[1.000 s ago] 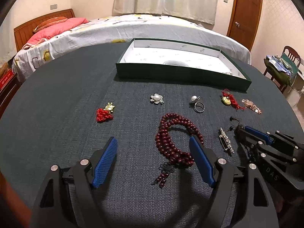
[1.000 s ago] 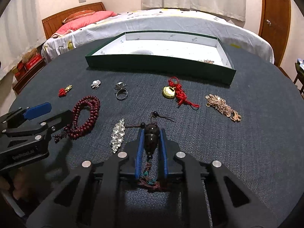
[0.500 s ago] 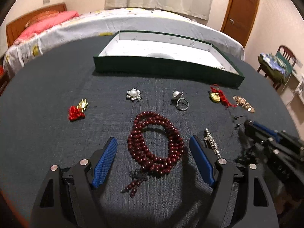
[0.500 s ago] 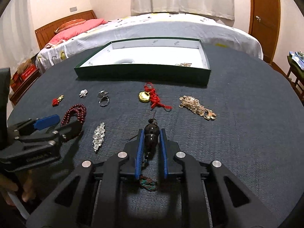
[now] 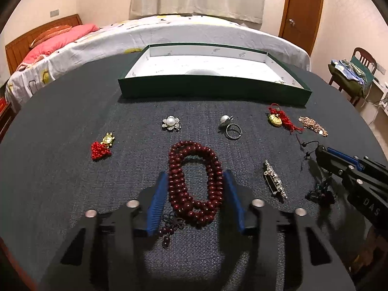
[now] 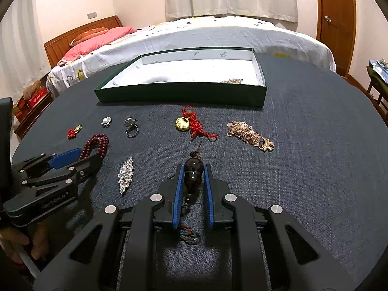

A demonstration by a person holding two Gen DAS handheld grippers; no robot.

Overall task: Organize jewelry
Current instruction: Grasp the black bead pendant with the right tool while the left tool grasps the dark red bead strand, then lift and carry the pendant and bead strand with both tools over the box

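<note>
So compared to a second ago the left gripper [image 5: 196, 189] has slid left until the red bead bracelet [image 5: 195, 184] sits right between its blue pads, and its jaws have gone from wide open to closing in, nearly against the coil on both sides. I can't tell for sure that they're pressing yet. The bracelet lies flat on the dark round table [image 5: 60, 133] in one coil of several loops, with a little knotted tassel trailing off at the near end.

The right gripper [image 6: 192, 169] hasn't really changed: clamped tight on one dark gourd pendant [image 6: 193, 172], with its teal tassel [image 6: 189, 235] lying on the cloth under the jaws.

Going outward, loose on the table I count:
- 1 rhinestone brooch [image 6: 126, 173], between the two grippers
- 1 pearl ring [image 5: 230, 127]
- 1 pearl flower brooch [image 5: 171, 123]
- 1 small gold charm with a red tassel [image 5: 101, 146], off to the left
- 1 gold locket on red cord [image 6: 191, 125]
- 1 rose-gold chain piece [image 6: 249, 134], farthest right

Past those is 1 green box [image 6: 179, 95], lid off, white inside, with something small and gold-ish in its right corner and a pale rounded thing near the front wall. Can't make out what either is.

Behind the table there's a bed [image 6: 218, 36] with a pink pillow, curtains, and a wooden door.
</note>
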